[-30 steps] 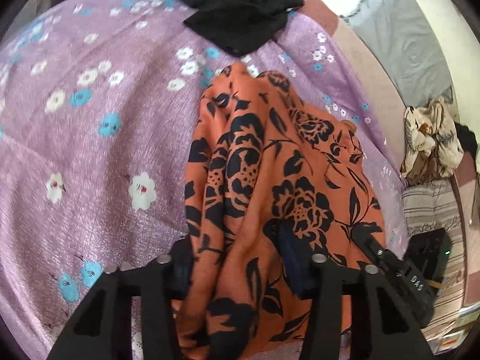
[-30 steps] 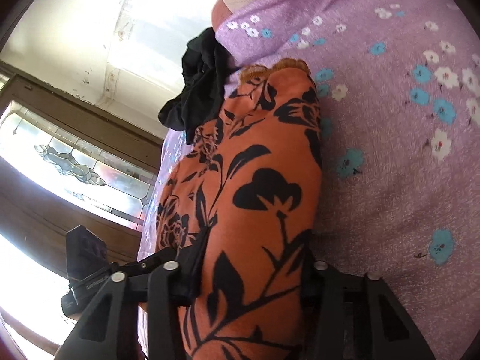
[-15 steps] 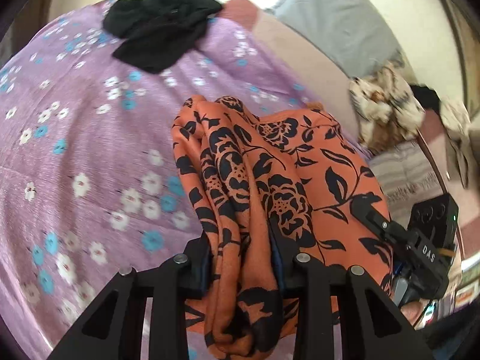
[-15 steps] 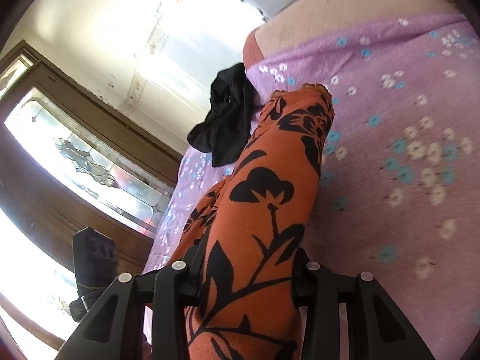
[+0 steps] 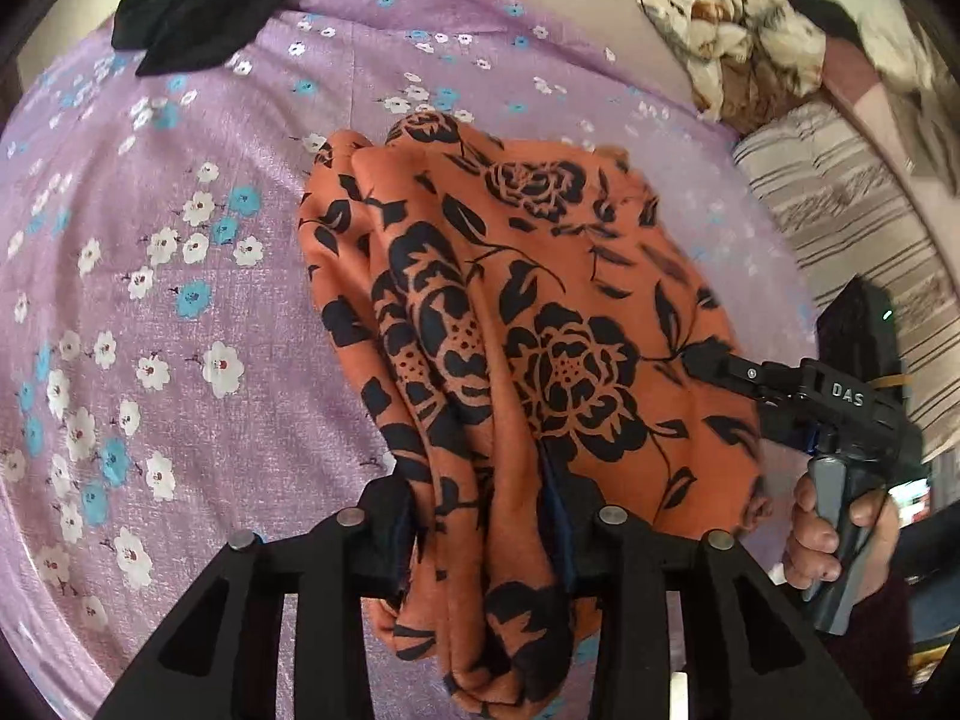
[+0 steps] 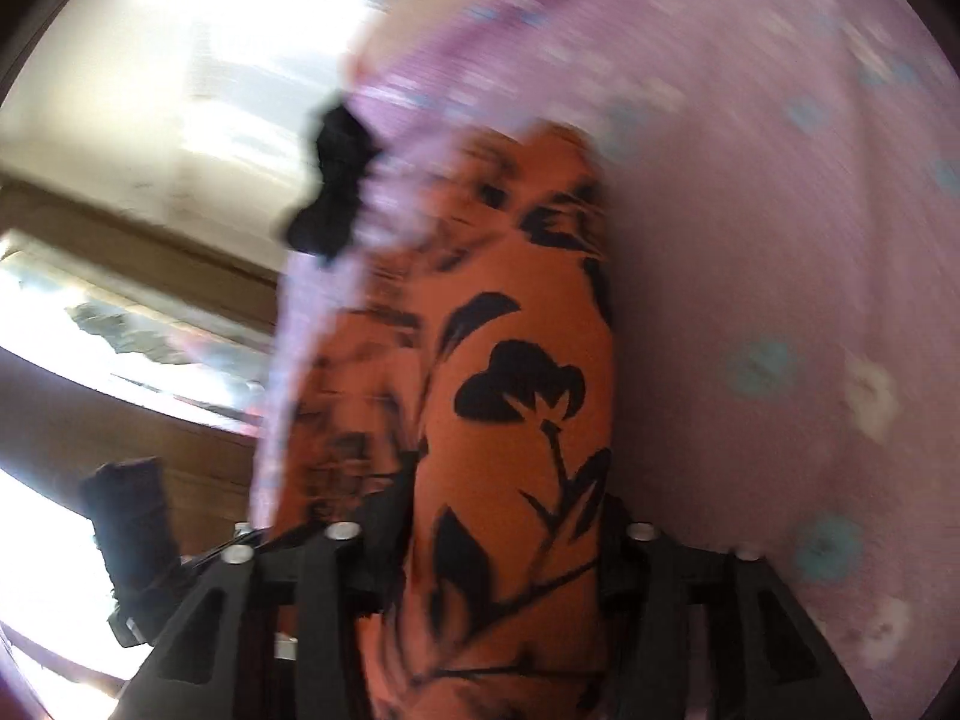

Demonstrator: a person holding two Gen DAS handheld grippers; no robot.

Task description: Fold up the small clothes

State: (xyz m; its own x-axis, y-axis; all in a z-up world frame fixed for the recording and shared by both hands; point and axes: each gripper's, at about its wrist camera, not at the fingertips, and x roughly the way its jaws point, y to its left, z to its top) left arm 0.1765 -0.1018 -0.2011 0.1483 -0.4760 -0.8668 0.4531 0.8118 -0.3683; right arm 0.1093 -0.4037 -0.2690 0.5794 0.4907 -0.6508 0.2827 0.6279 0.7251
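An orange garment with black flowers [image 5: 540, 276] lies partly on the purple flowered bedspread [image 5: 180, 300], its near edges lifted. My left gripper [image 5: 486, 534] has a bunched fold of it between its pads, which still press on it as the jaws are opening. In the blurred right wrist view the same garment [image 6: 510, 396] fills the gap of my right gripper [image 6: 510, 540]; those jaws are opening too and the cloth touches both pads. A person's hand [image 5: 822, 528] holds the right tool at the garment's right edge.
A crumpled black garment [image 5: 210, 6] sits at the far left of the bedspread, also seen as a black garment [image 6: 330, 192]. A cream and brown cloth [image 5: 732, 42] and a striped fabric [image 5: 840, 210] lie past the right edge. A window [image 6: 150, 324] is behind.
Both grippers have swept sideways with the orange garment, which now spreads wider over the bedspread. The black garment has slid toward the upper left of the left wrist view. The right wrist view has blurred.
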